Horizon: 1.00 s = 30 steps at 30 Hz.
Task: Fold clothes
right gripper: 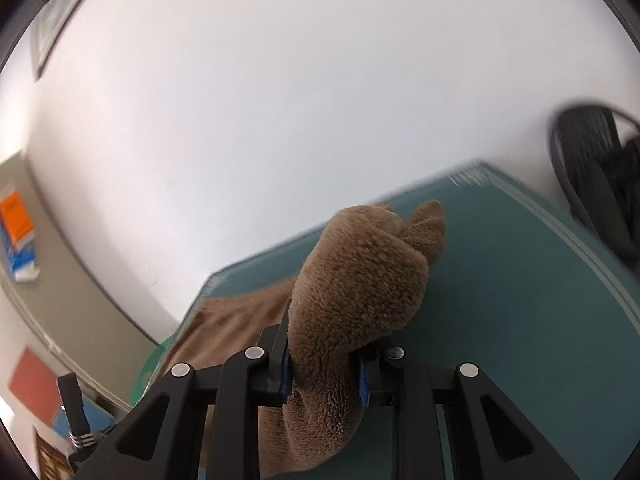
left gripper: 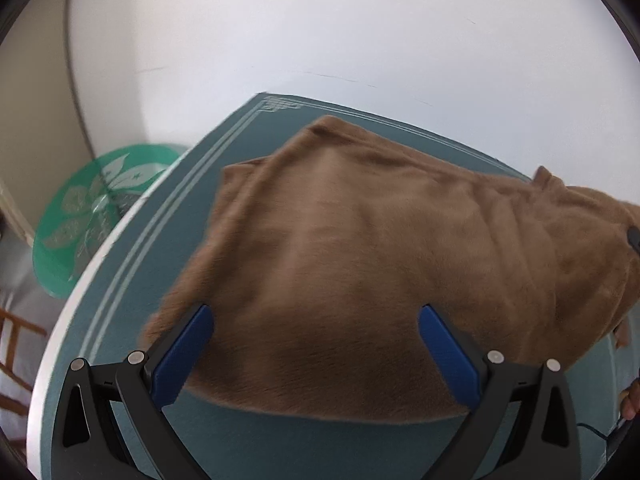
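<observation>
A brown fleece garment [left gripper: 360, 264] lies spread on a teal mat [left gripper: 168, 248]. My left gripper [left gripper: 316, 316] hovers over its near edge, open, with both blue pads wide apart and nothing between them. My right gripper [right gripper: 324, 364] is shut on a thick bunch of the same brown garment [right gripper: 360, 276], which bulges up above the jaws and hangs down below them. The rest of the cloth trails off to the left on the mat [right gripper: 500, 300]. The right-hand end of the garment is lifted at the edge of the left wrist view.
The teal mat covers a table with a white rim [left gripper: 64, 320], close to a white wall [left gripper: 320, 20]. A green disc with a white flower [left gripper: 92, 208] stands left of the table. A dark fan [right gripper: 600, 184] stands at right. A fingertip [left gripper: 631, 400] shows at far right.
</observation>
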Available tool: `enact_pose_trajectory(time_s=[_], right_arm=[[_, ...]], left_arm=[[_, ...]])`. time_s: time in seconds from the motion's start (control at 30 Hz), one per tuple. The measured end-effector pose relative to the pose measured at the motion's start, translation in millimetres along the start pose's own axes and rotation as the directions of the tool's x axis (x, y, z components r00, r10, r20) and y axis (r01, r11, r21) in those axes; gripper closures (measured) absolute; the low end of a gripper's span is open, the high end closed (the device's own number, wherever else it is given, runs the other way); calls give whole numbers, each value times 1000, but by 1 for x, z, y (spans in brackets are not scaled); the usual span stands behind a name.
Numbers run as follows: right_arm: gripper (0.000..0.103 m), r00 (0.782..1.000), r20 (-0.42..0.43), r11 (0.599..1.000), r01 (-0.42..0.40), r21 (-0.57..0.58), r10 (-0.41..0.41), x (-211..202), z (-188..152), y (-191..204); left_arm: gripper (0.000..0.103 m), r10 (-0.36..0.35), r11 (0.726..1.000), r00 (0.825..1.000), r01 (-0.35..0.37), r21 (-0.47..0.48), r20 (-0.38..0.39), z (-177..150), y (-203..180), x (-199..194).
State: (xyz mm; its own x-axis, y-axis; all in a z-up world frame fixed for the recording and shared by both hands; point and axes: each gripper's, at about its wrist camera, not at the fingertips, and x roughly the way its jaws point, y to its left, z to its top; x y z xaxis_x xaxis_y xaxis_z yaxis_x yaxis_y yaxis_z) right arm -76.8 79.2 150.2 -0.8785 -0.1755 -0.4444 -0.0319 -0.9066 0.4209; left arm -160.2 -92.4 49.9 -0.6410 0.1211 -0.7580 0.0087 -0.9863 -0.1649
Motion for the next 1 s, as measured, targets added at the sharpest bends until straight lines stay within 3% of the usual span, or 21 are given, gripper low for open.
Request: enact_pose_trajectory(time_s=[0.17, 0.33, 0.47, 0.63, 0.83, 1.0], right_arm=[[80, 997, 32, 987, -68, -147, 74, 2, 0, 65], [84, 984, -3, 950, -171, -261, 177, 21, -15, 137], [84, 969, -64, 911, -245, -332, 237, 41, -39, 193], [85, 934, -210, 850, -350, -393, 288, 74, -93, 250], [85, 898, -373, 795, -397, -460, 232, 124, -154, 271], [85, 903, -372, 770, -391, -505, 214, 130, -150, 265]], left_arm=[[0, 16, 996, 1000, -17, -90, -15, -8, 41, -15], [0, 44, 984, 999, -47, -175, -19, -22, 84, -30], [0, 64, 970, 998, -69, -231, -28, -33, 110, -37], [0, 88, 949, 995, -96, -300, -41, -46, 143, -45], [0, 109, 928, 993, -120, -353, -50, -60, 171, -53], [0, 89, 924, 995, -97, -370, -38, -60, 171, -53]])
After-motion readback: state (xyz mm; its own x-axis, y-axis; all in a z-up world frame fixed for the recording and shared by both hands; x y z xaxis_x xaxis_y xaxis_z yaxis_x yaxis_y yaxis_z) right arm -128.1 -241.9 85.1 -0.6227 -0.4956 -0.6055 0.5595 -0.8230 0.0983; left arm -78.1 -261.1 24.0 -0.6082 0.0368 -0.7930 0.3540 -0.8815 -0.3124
